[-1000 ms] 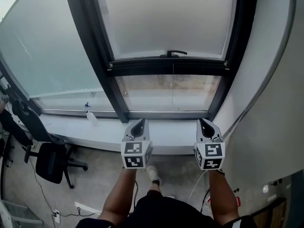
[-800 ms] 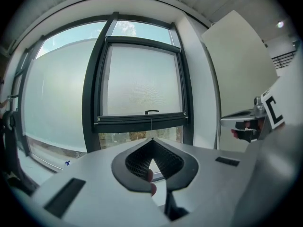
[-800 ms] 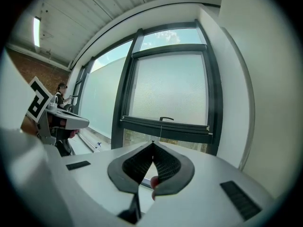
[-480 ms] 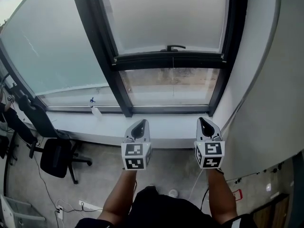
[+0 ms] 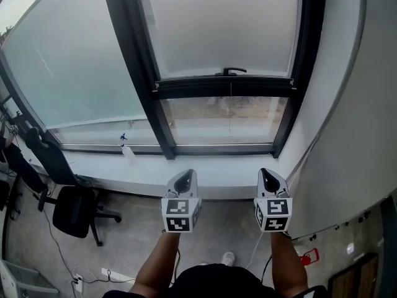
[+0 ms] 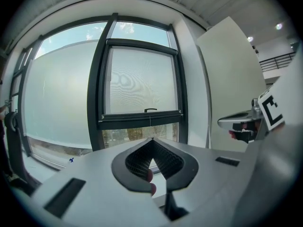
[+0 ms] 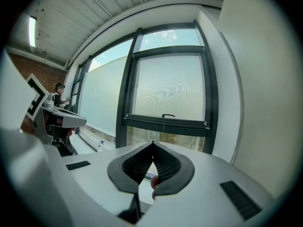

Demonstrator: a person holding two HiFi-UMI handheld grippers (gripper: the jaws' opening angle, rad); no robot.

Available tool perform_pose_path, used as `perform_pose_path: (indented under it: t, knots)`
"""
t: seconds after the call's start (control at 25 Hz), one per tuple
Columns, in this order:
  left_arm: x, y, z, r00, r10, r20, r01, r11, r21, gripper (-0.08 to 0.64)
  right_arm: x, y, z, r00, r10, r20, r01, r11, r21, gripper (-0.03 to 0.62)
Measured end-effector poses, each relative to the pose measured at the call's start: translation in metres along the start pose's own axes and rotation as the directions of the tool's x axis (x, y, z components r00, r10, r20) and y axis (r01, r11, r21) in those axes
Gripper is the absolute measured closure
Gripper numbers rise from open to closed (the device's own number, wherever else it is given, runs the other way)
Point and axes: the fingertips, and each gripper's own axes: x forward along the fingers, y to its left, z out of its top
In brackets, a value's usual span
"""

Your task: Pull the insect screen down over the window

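Both tongs were clenched on nothing: the left tongs and the right tongs had their ribbed jaws pressed tip to tip, and each one's own view showed only daylight past the tips. They were held side by side, nearly level and apart from each other, aimed at the window. Just ahead of and below them ran the pale sill, with a small spray bottle lying on it off to the left of the left tongs. Beyond the sill, well ahead of both pairs and above them, the insect screen covered most of the opening as a greyish mesh. It ended at a dark bottom bar with a small handle on it and a thin cord hanging from its middle. Between that bar and the sill a strip of clear glass remained uncovered, so the screen appeared mostly but not fully down. Such a scene would fit tongs on their way in for a pull, or tongs backing off from one that stopped short. If the strip was to be covered, one pair would need to part its jaws, reach forward and up to the handle or cord, clamp on, and draw straight down to the sill.
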Motion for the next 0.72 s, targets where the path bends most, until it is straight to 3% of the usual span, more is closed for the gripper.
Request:
perform_pose_path:
  t: [0.72]
  knots:
    - [-0.051, 0.008, -0.038, 0.999, -0.041, -0.024, 0.041, 0.999, -0.01, 0.557, -0.039, 0.066, -0.02, 0.998, -0.013, -0.056, 0.01, 0.998, -0.062, 0.588]
